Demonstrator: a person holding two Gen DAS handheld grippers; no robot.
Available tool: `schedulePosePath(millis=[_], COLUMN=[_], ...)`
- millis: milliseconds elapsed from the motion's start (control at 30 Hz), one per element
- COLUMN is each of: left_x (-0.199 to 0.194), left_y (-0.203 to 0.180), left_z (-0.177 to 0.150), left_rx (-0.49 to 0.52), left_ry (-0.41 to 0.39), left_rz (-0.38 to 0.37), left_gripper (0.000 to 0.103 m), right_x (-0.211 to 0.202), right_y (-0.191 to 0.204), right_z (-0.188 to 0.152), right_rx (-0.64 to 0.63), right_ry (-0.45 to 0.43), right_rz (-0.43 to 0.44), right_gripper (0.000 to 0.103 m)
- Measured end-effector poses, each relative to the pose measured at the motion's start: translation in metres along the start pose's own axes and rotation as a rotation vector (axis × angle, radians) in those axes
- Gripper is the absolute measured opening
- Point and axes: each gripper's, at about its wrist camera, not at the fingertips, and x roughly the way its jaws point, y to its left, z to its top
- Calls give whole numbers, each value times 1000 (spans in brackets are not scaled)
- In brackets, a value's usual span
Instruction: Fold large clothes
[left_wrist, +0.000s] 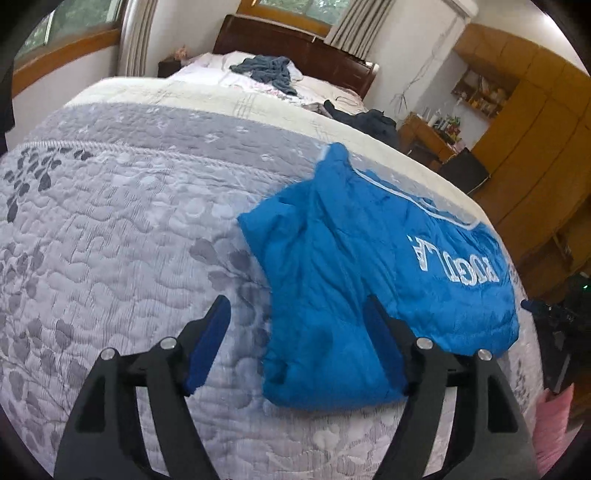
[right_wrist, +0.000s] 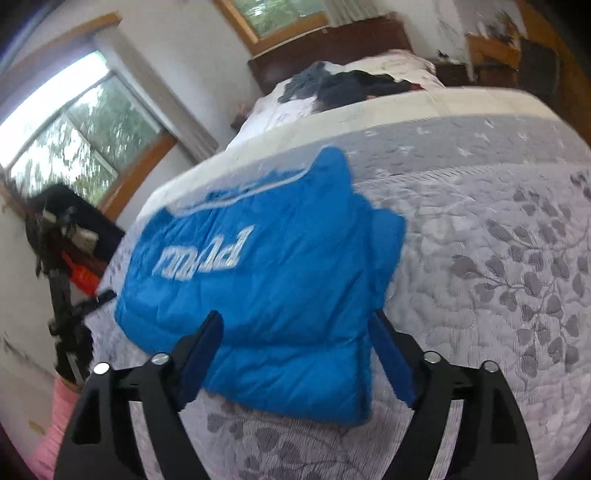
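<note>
Already the blue padded jacket (left_wrist: 362, 266) lies folded into a thick packet near the bed's foot edge, on the grey quilt (left_wrist: 122, 229), so both claws stand spread and empty above it: left gripper (left_wrist: 295, 343), right gripper (right_wrist: 295, 354)

Bare quilt (left_wrist: 122, 229) left of blue jacket (left_wrist: 369, 258), clothes heaps (left_wrist: 269, 70) far off
</note>
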Motion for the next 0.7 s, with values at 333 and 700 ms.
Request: schedulePosePath(millis=[333, 700], left_x=[58, 101], left_y=[24, 16], left_z=[18, 34], left_rx=[-106, -128], left_ry=[124, 176], left_rz=[-203, -341], left_gripper=[76, 79], right_x=[46, 80], right_y=[-66, -64], right_z=[13, 24], right_rx=[200, 183], right_ry=[76, 99], right_rz=[97, 208], right_gripper=[89, 92])
